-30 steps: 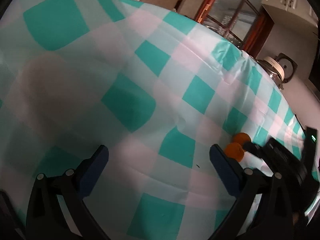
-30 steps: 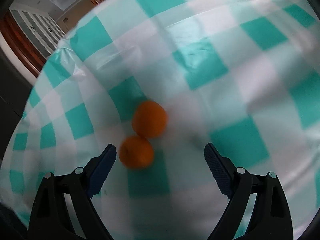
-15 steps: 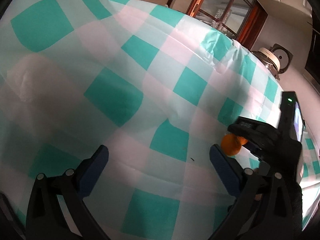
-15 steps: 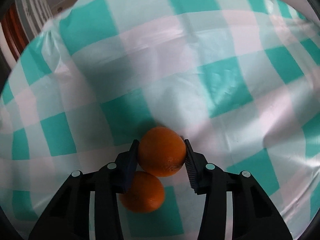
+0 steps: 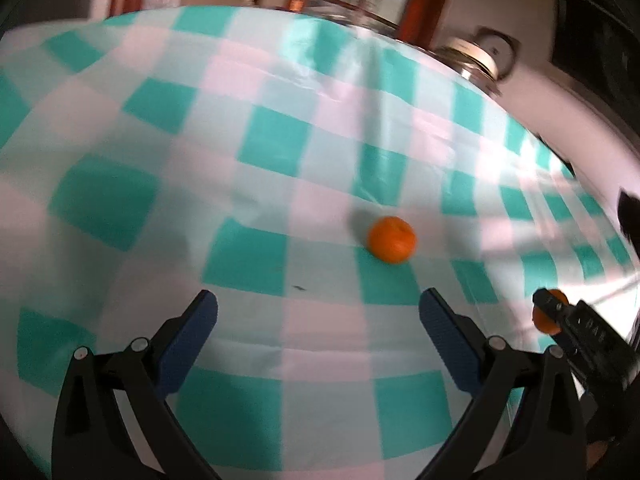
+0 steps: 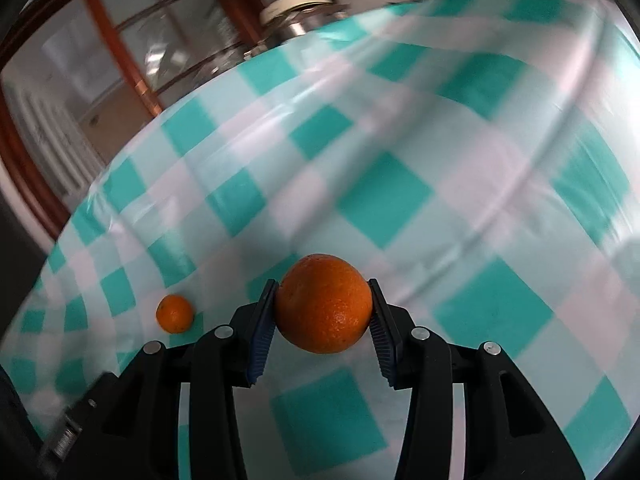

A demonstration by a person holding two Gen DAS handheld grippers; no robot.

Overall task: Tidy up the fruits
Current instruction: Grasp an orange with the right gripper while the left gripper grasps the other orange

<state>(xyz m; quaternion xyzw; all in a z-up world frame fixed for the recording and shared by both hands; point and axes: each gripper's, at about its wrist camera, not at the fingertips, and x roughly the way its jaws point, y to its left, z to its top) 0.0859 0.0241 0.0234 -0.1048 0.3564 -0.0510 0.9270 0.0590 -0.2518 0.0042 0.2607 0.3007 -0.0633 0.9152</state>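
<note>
My right gripper (image 6: 323, 308) is shut on an orange (image 6: 324, 303) and holds it above the checked tablecloth; the same orange shows at the right edge of the left wrist view (image 5: 545, 315), mostly hidden by the gripper. A second orange (image 5: 392, 239) lies on the cloth ahead of my left gripper (image 5: 318, 314), a little right of its centre line and beyond the fingertips. It also shows small in the right wrist view (image 6: 175, 313), to the left of my right gripper. My left gripper is open and empty.
The teal and white checked tablecloth (image 5: 272, 144) covers the table. A metal pot with a lid (image 5: 482, 60) stands past the far edge, also in the right wrist view (image 6: 304, 12). A wood-framed glass door (image 6: 132, 52) is behind.
My right gripper closed on one orange and lifted it away to the right. The other orange stayed on the cloth. My left gripper turned toward it and stayed open.
</note>
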